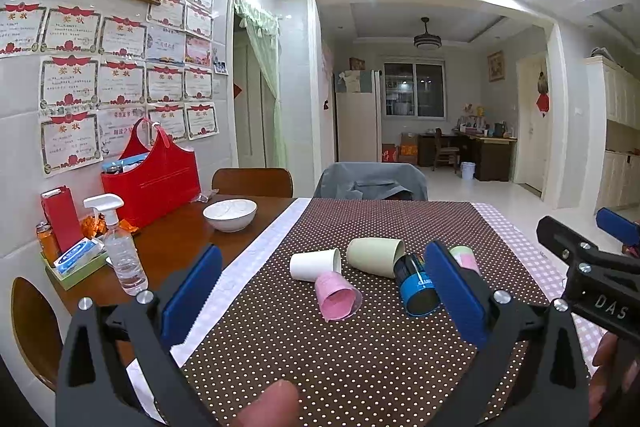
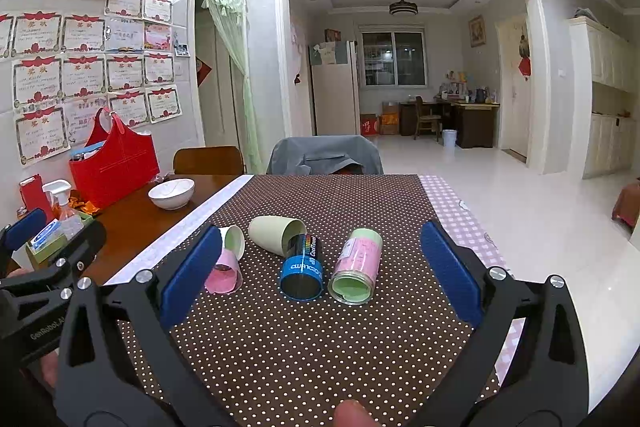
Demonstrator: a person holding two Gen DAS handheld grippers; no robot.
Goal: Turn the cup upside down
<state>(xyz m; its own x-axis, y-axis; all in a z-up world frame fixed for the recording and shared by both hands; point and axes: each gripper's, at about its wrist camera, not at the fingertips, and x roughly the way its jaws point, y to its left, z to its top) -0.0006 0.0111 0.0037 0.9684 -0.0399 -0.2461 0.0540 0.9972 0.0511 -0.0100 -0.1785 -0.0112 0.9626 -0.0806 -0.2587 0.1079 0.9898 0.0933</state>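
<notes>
Several cups lie on their sides on the brown dotted cloth (image 1: 320, 339): a white cup (image 1: 314, 265), a pale green cup (image 1: 374, 257), a pink cup (image 1: 336, 297), a blue-and-black cup (image 1: 416, 285) and a green-and-pink cup (image 2: 356, 265). My left gripper (image 1: 320, 287) is open and empty, just short of the pink cup. My right gripper (image 2: 320, 269) is open and empty, with the blue-and-black cup (image 2: 302, 269) and the green-and-pink cup ahead between its fingers. The right gripper's body shows at the right in the left wrist view (image 1: 592, 267).
A white bowl (image 1: 230, 214), a spray bottle (image 1: 120, 247), a red bag (image 1: 154, 171) and a tissue box (image 1: 78, 255) sit on the bare wood at the left. Two chairs (image 1: 370, 181) stand at the far edge. The table's right edge (image 2: 480, 247) drops to the floor.
</notes>
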